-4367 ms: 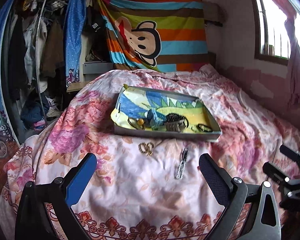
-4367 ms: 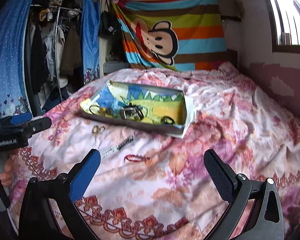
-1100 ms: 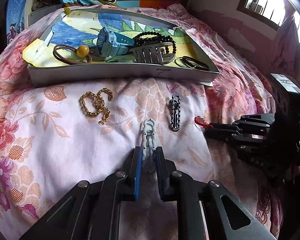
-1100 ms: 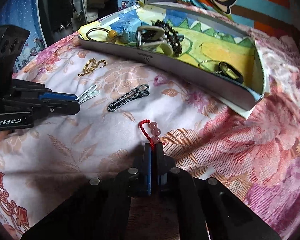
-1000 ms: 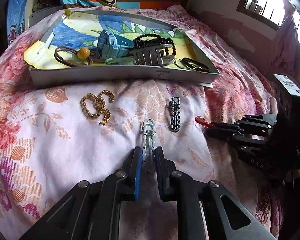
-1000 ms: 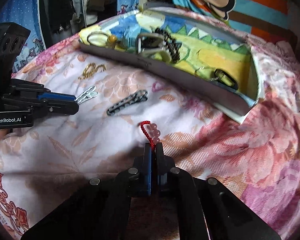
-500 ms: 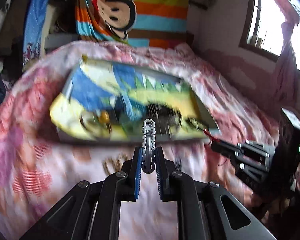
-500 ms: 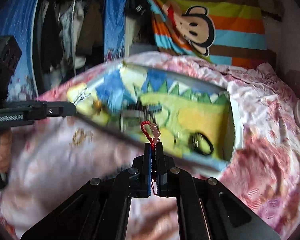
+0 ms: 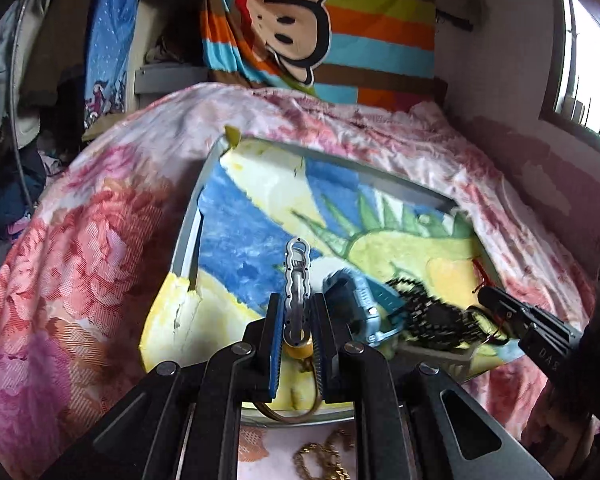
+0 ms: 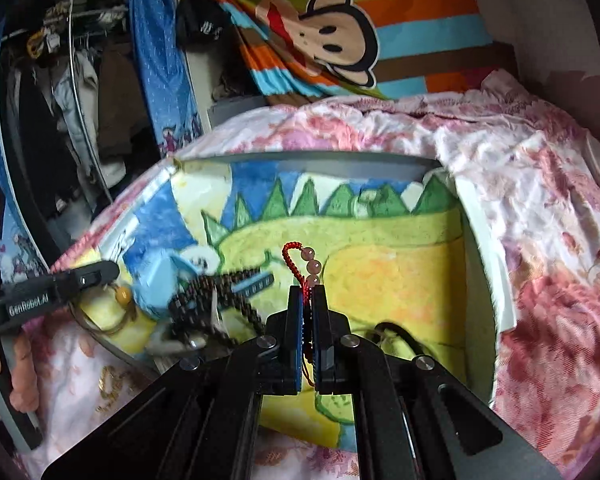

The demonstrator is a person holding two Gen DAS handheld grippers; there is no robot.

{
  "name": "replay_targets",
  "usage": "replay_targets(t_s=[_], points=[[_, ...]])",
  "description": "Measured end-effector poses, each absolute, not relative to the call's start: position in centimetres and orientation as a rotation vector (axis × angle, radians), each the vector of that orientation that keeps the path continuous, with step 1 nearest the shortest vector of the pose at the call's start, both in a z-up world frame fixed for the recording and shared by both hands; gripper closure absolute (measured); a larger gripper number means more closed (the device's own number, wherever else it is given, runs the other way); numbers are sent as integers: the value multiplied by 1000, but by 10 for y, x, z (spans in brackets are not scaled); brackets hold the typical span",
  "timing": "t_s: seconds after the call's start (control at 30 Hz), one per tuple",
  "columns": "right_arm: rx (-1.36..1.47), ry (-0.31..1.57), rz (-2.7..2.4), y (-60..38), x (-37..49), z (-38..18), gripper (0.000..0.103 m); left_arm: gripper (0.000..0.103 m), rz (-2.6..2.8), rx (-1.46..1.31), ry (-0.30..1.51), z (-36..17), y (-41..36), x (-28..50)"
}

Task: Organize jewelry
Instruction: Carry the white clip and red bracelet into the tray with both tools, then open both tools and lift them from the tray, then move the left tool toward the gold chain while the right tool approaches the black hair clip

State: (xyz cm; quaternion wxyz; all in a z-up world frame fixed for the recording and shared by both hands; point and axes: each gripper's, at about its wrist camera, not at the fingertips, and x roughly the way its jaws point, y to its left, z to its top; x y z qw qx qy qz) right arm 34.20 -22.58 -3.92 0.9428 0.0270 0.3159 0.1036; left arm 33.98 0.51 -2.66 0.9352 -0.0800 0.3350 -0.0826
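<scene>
My left gripper (image 9: 297,312) is shut on a silver wavy hair clip (image 9: 297,268) and holds it above the left part of the grey tray (image 9: 188,236), which has a painted lining. My right gripper (image 10: 308,300) is shut on a red cord bracelet with pink beads (image 10: 306,262) and holds it over the tray's yellow middle (image 10: 396,280). In the tray lie a blue watch (image 9: 356,300), black beads (image 9: 428,312) and a ring with a yellow bead (image 10: 122,294). A gold chain (image 9: 324,460) lies on the bedspread in front of the tray.
The tray sits on a pink floral bedspread (image 9: 72,248). A striped monkey blanket (image 9: 320,28) hangs behind it. A clothes rack (image 10: 72,92) stands at the left and a window (image 9: 584,68) at the right. The right gripper also shows in the left wrist view (image 9: 516,316).
Both grippers have lifted their items off the bedspread and moved forward over the tray. The black clip on the bedspread is out of view.
</scene>
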Motion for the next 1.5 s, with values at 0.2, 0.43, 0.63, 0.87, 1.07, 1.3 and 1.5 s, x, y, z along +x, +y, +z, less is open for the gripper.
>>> replay_targets(t_s=[0.2,0.43,0.63,0.87,1.07,1.3,1.5], points=[[35,694,214,-221,346,-56,99,90,-180,-122,741,-37,1,345],[39,701,213,-223,346,-58,98,90,-197,-109,756,-37,-1,343],[33,696,217,-222,344,-58,98,90,-203,-113,756,-36,-1,342],[13,610,203,-222,327,-41,66,75,-192,-133,742,-27,1,334],[-5,515,163,-228,297,-13,55,34,-181,-162,657,-6,0,309],[10,397,152,-236,239,23,27,2,-175,-129,504,28,-10,258],[0,311,139,-241,187,50,9,0,-182,-121,398,50,-14,207]])
